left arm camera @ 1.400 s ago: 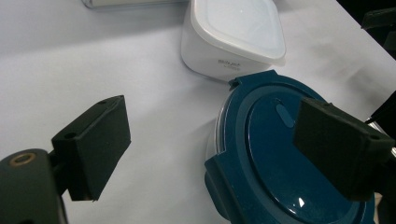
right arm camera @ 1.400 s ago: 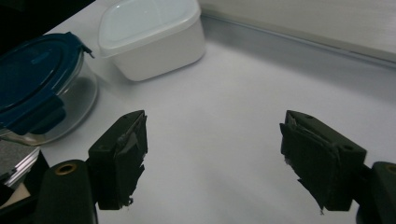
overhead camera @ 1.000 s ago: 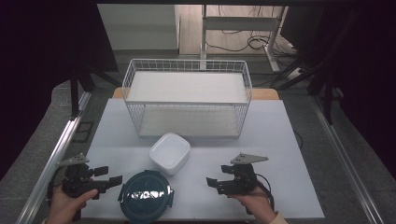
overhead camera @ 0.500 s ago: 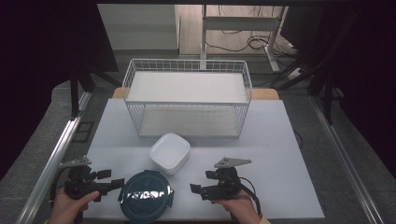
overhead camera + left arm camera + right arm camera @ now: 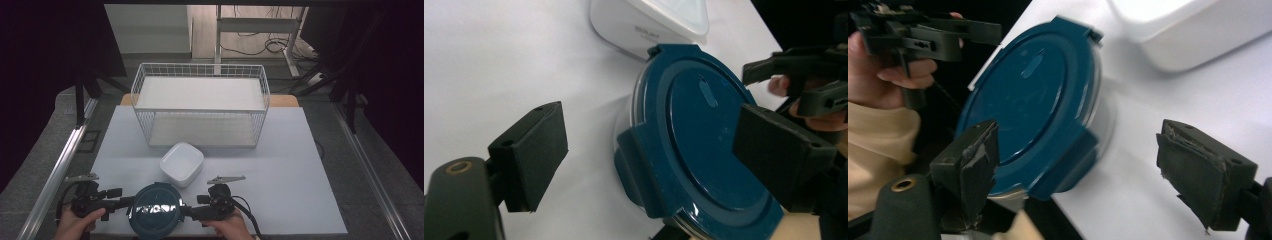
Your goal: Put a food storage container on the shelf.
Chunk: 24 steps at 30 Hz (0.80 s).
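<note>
I have both grippers at the round container with the dark blue clip lid [image 5: 155, 211], which stands at the near edge of the white table [image 5: 280, 165], just in front of the white square plastic box [image 5: 182, 163]. My left gripper [image 5: 120, 202] is wide open, with one clip tab of the lid between its jaws, and it holds nothing. My right gripper [image 5: 192, 211] is also wide open and empty, at the opposite side. I judge that I am in the approach step; next I must close each pair of jaws on the container. The near table edge leaves little room; towards the white wire basket [image 5: 200, 107] the table is free.
</note>
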Motion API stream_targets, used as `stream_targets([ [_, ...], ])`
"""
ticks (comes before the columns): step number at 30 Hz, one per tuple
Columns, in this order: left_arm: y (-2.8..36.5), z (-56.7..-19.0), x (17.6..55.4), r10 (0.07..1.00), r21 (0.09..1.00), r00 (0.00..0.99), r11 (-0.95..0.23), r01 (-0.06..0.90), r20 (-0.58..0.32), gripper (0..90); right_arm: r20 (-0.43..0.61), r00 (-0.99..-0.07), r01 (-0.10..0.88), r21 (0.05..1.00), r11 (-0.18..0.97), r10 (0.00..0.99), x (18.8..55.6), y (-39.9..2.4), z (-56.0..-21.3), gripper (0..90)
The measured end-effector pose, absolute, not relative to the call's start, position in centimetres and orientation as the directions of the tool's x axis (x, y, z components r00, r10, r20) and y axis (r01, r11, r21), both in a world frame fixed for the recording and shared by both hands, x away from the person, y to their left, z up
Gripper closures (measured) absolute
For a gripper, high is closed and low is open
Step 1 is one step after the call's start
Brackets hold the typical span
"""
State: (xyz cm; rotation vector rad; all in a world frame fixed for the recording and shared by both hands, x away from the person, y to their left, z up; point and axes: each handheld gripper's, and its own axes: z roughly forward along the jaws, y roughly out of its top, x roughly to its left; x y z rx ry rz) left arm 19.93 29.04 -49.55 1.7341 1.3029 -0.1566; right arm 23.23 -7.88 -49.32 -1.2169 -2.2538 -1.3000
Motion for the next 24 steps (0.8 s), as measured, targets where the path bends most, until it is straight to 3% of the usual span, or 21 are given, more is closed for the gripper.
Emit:
stream_targets([
  [15, 28.1, -52.1, 19.9, 0.619, 0.497, 0.379, 0.021, 0.868, -0.688, 25.6, 0.673, -0.505, 0.854, 0.48, 0.2, 0.54, 22.0, -5.5, -52.0, 19.8],
  [24, 27.8, -52.8, 19.6, 0.583, 0.468, 0.354, 0.052, 0.882, -0.732, 34.9, 0.729, -0.45, 0.887, 0.432, 0.164, 0.516, 22.0, -5.0, -52.3, 32.1],
])
